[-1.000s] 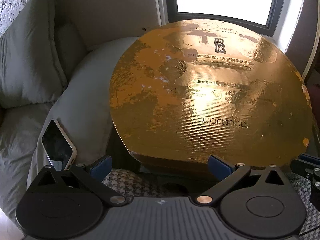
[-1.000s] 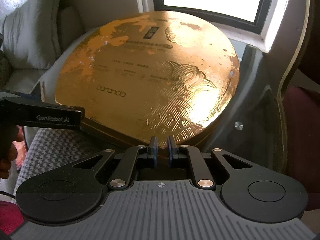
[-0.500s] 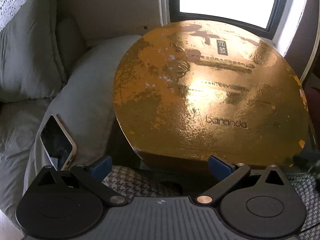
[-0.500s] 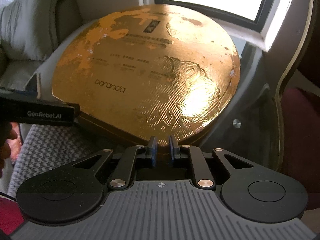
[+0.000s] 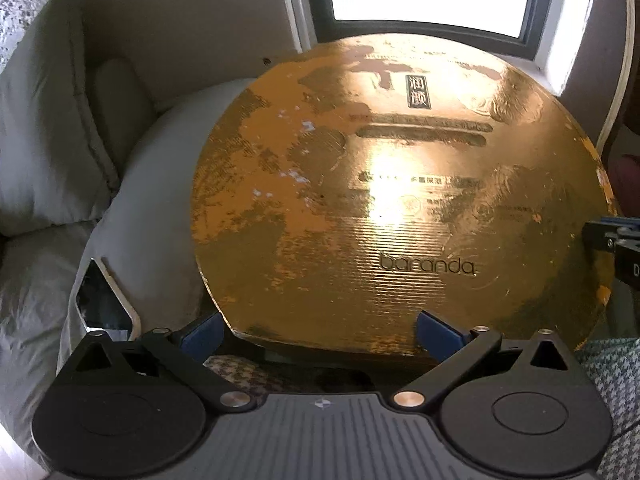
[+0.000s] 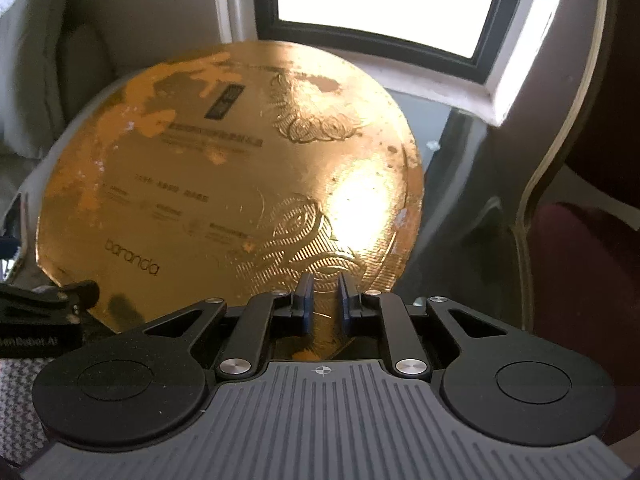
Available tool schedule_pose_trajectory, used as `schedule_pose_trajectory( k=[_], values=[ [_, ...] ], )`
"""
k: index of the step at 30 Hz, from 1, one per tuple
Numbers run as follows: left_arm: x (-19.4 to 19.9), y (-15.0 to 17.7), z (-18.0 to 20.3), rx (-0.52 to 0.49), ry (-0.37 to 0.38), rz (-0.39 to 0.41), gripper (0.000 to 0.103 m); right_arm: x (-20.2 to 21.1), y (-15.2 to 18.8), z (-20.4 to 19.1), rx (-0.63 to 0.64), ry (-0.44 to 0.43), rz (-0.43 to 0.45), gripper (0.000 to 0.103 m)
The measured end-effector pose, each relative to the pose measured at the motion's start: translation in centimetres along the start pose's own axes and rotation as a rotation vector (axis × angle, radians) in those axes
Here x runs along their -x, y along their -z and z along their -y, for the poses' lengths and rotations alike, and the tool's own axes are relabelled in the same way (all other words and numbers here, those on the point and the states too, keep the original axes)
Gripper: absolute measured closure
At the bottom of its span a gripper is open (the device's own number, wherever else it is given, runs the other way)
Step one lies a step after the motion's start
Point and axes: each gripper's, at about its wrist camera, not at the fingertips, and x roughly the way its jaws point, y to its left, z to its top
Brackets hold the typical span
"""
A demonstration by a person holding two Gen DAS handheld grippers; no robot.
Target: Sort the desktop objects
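Gold round box (image 5: 400, 200) reads "baranda"; right gripper (image 6: 325, 300) pinches its rim, left gripper (image 5: 320, 328) spread wide, empty.

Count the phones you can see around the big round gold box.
1. A white-edged, dark-screened phone lies on the grey cushion left of the round gold box. Others may be hidden under the box.

Round gold embossed box lid (image 5: 400, 208): near rim hidden behind the left gripper (image 5: 320, 330) body; small printed lines under glare, unreadable. White-edged smartphone with dark screen (image 5: 104, 304): lower end hidden behind the same body. Right gripper (image 6: 323, 300): lid edge between its narrow jaws, contact indiscernible. Houndstooth fabric (image 6: 20, 380): cut off by the frame edge.
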Motion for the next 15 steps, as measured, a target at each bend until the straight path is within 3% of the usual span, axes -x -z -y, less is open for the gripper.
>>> schedule_pose_trajectory(
  k=[9, 15],
  values=[
    [-0.4, -0.5, -1.7, 0.047, 0.036, -0.009, 0.001, -0.1, -0.5, 0.3, -0.003, -0.014, 0.006, 0.085],
    [-1.8, -3.9, -5.5, 0.127, -0.062, 0.029, 0.001, 0.0, -3.5, 1.6, -0.035, 0.018, 0.069, 0.085]
  ],
)
